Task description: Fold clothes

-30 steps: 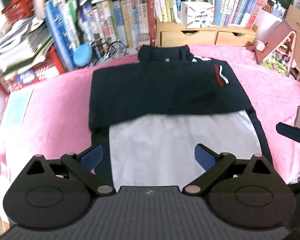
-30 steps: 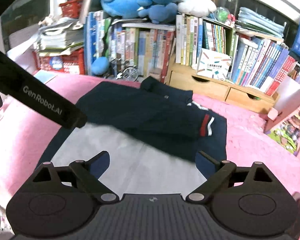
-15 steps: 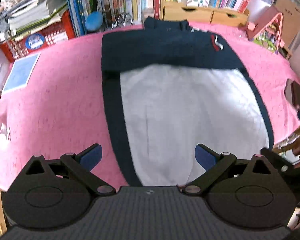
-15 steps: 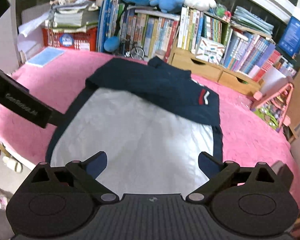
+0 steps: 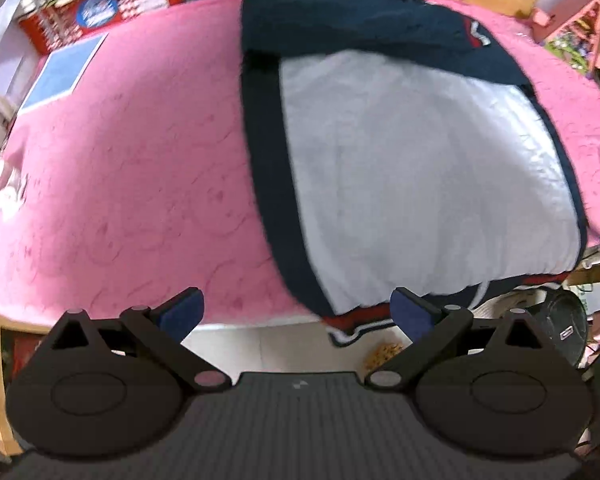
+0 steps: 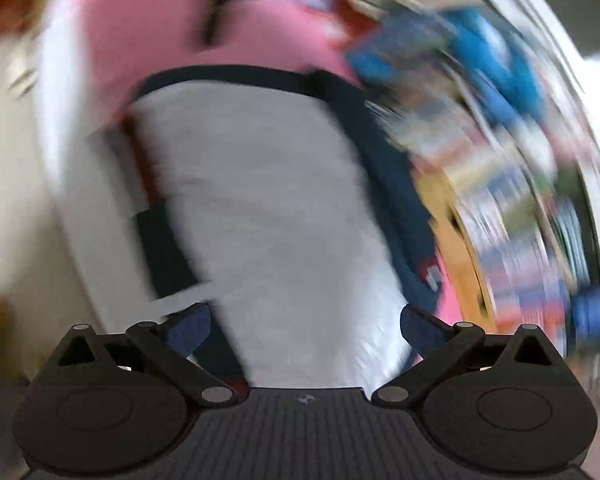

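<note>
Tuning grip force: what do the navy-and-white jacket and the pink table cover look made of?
Navy-and-white jacket: likely thin woven synthetic, smooth and matte, lying flat with fine wrinkles near the hem. Pink table cover: seemingly soft textile, matte, with faint embossed swirls. Motion blur leaves both uncertain.

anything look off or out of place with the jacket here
The jacket lies inside out, white lining up, and its striped hem hangs over the near edge of the pink table rather than resting flat. The right wrist view is too blurred to add more.
</note>
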